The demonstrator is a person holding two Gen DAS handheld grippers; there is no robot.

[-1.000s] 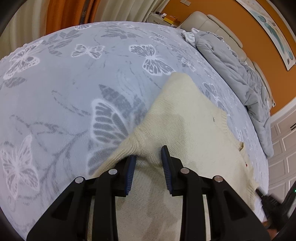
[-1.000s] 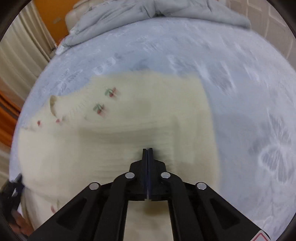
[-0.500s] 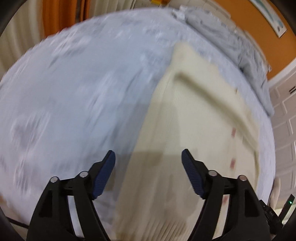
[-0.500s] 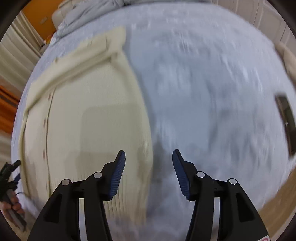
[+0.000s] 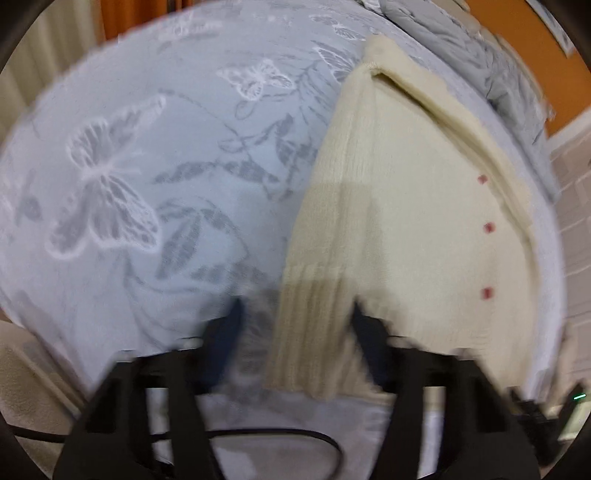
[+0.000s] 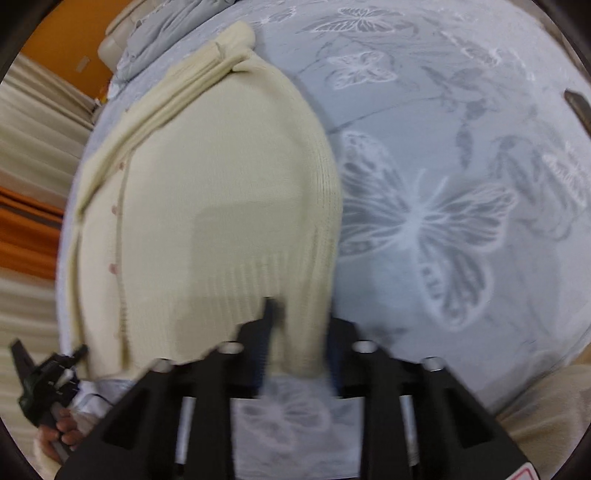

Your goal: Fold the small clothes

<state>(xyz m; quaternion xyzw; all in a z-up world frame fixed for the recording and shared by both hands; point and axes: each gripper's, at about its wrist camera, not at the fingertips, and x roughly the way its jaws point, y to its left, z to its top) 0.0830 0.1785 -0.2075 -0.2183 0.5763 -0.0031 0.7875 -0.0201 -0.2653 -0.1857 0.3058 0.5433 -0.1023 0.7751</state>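
The left gripper (image 5: pixel 295 325) has its jaws spread wide, one finger on either side of the near left corner of the cardigan (image 5: pixel 399 206). The ribbed hem lies between the fingers, which do not press on it; both are blurred.

The right gripper (image 6: pixel 299 332) also has its jaws apart, by a narrower gap. They straddle the near right corner of the cardigan (image 6: pixel 207 192), with the hem between them. Blur hides whether the pads touch the knit.

The cream cardigan lies flat on the bedspread (image 5: pixel 140 192), hem toward the grippers and collar end away. Its sleeves are folded in along the far edge. A row of small red buttons (image 5: pixel 488 227) runs down it, right of the left gripper's corner.

The bedspread is grey-blue with white and grey butterflies; one large butterfly (image 6: pixel 424 221) sits just right of the cardigan. Beyond the cardigan's far end lies a rumpled grey blanket (image 6: pixel 162 33). An orange wall (image 5: pixel 517 33) stands behind it. Left of the cardigan, in the right wrist view, the person's hand (image 6: pixel 61 435) grips the other tool's handle.
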